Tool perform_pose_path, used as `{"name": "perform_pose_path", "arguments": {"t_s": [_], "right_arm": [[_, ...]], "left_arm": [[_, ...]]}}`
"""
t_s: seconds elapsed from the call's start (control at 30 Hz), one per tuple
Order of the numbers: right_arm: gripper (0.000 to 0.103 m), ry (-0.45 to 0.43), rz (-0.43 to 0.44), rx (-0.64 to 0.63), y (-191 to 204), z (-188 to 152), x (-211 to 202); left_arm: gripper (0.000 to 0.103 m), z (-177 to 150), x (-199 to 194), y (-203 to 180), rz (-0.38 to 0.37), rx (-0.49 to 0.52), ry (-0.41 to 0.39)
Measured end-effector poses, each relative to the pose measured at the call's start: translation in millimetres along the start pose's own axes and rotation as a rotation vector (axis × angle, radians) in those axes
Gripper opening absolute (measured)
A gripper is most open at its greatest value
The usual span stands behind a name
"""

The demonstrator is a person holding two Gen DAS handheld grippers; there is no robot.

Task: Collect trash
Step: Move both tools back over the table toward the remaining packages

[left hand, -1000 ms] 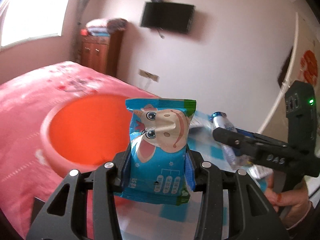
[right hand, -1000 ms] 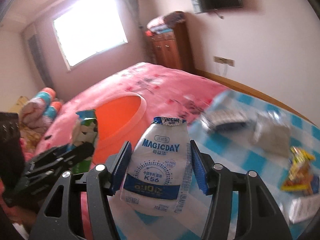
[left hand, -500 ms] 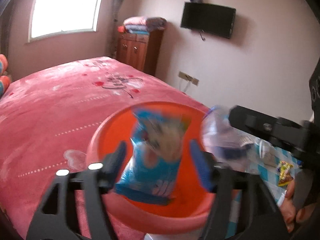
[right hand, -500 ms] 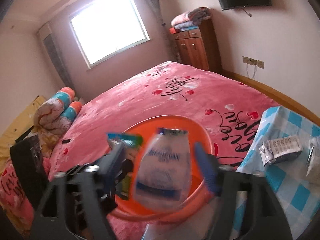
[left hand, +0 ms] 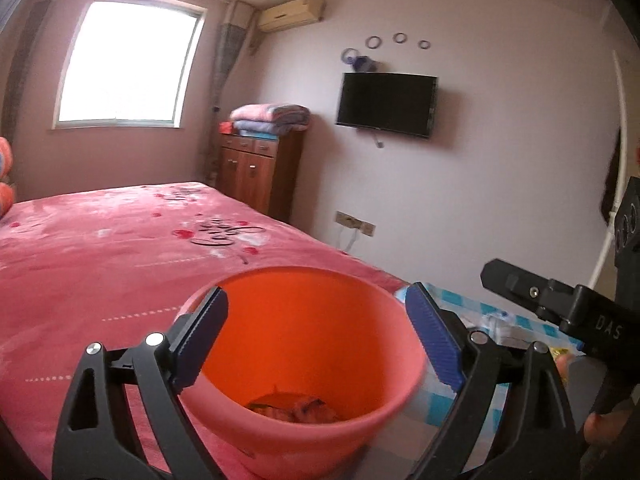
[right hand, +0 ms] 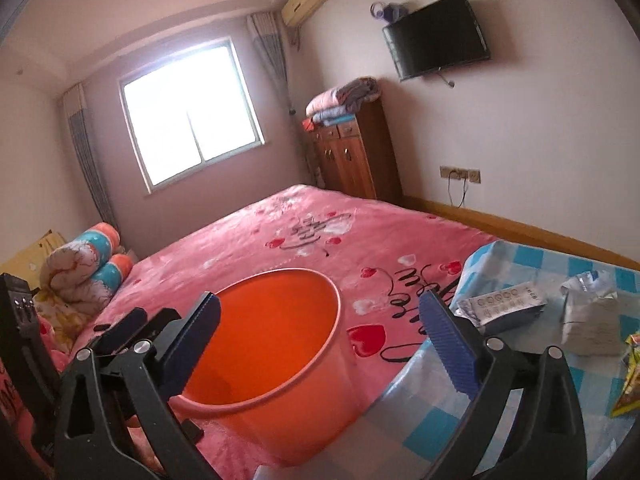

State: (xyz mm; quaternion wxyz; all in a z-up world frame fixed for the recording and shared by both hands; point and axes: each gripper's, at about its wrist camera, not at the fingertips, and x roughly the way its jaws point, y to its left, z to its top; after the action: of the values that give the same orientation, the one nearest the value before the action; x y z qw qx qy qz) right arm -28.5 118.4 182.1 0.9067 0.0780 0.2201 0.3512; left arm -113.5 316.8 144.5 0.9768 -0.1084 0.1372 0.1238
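An orange bucket (left hand: 304, 356) stands on the pink bed, with some trash (left hand: 296, 408) lying at its bottom. My left gripper (left hand: 316, 340) is open and empty, held just above the bucket's mouth. My right gripper (right hand: 320, 332) is open and empty too, above and to the right of the bucket (right hand: 276, 344). The right gripper's body shows at the right of the left wrist view (left hand: 560, 308). On the blue checked cloth (right hand: 532, 412) lie a silver blister pack (right hand: 504, 308), a grey pouch (right hand: 588, 320) and a yellow wrapper (right hand: 630, 376).
The pink bed (right hand: 320, 236) fills the middle. Rolled quilts (right hand: 84, 268) lie at its left. A wooden cabinet (right hand: 352, 152) with folded blankets stands by the far wall. A TV (left hand: 386, 104) hangs on the wall. The bed's wooden edge (right hand: 520, 228) runs behind the cloth.
Both grippers moved over the bucket and opened. The blue cartoon snack bag left the left gripper and the white milk pouch left the right gripper; both grippers now hold nothing.
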Motion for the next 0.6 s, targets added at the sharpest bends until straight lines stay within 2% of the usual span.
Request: {"name": "perform_pose_path", "arguments": {"t_s": [0.1,0.3,0.43,0.6], "right_arm": [[0.098,-0.067,-0.035,-0.012,-4,-9,-20],[0.098,-0.122,-0.111,-0.017,-18,-32,-53],[0.098,-0.116,-0.151,-0.020,-27,-49,-69],[0.098,-0.117,-0.187,-0.002,-34,-72,-88]], "left_arm": [[0.091,-5,-8,-10,-0.004,0.018,0.001],[0.091,-11,-11,-24,-0.029,-0.018,0.038],[0.091,-16,-19,-29,-0.046,-0.020,0.029],[0.091,-26,-30,-49,-0.073,0.042,0.037]]}}
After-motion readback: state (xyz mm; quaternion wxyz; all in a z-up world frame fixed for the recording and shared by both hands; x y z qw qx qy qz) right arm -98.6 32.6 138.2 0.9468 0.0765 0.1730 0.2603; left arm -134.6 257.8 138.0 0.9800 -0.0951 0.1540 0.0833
